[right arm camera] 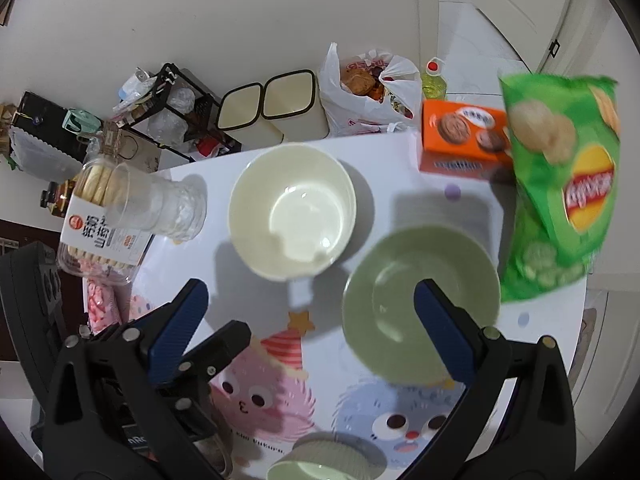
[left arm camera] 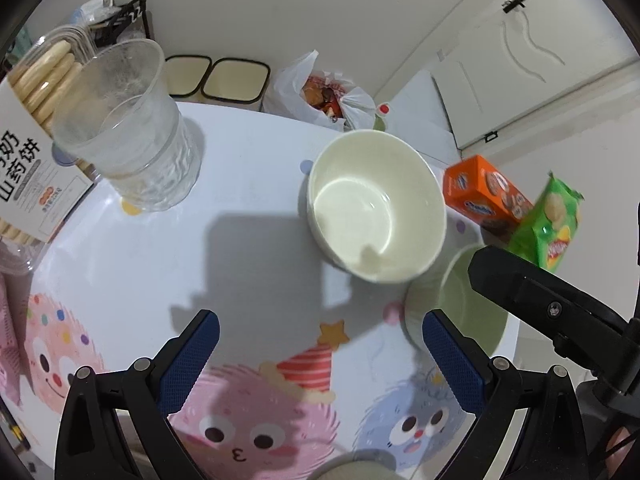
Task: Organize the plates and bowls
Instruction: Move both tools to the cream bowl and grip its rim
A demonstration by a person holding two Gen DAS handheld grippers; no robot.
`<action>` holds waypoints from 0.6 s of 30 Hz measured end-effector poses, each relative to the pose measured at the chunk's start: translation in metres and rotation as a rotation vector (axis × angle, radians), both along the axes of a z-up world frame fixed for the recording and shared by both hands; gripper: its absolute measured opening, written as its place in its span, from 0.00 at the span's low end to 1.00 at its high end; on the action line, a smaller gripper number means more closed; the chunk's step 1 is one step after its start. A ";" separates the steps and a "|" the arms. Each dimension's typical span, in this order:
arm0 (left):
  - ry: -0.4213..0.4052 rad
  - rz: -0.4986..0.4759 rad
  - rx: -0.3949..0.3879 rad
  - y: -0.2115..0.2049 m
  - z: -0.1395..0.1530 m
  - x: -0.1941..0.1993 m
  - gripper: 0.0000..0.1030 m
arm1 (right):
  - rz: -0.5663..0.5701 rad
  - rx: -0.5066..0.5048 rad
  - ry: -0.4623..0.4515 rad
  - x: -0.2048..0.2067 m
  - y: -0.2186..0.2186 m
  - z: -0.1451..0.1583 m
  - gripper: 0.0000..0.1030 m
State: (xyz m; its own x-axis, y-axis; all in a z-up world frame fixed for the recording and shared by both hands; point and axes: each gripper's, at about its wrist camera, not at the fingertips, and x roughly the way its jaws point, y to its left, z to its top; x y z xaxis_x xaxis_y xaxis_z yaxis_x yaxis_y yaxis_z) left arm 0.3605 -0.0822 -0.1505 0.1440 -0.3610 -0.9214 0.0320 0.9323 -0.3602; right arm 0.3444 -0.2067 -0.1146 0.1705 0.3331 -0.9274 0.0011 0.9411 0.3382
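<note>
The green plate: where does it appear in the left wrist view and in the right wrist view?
Left wrist view: green plate at lower right, partly hidden by the other hand-held gripper.
Right wrist view: green plate right of centre, fully seen.
Shared landmark: the white bowl, just left of the plate and farther away, in both views.

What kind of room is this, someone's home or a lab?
Most likely a home dining or kitchen corner. A cartoon-printed table holds a cream bowl, a green plate and a bag of chips, with twin lidded bins on the floor behind.
</note>
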 end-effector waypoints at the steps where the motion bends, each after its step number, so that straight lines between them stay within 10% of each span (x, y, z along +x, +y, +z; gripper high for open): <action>1: 0.005 0.004 -0.004 0.000 -0.002 0.004 1.00 | 0.006 -0.006 0.004 0.004 0.000 -0.002 0.99; 18: 0.045 0.062 0.019 -0.004 -0.036 0.050 0.95 | 0.012 -0.020 0.081 0.054 -0.001 -0.043 0.95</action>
State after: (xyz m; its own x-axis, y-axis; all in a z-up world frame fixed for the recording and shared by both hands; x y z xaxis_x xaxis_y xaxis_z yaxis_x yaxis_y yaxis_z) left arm 0.4104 -0.0859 -0.1863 0.1238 -0.3347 -0.9342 -0.0417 0.9388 -0.3419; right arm 0.3985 -0.2077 -0.1576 0.0909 0.3154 -0.9446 0.0168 0.9479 0.3182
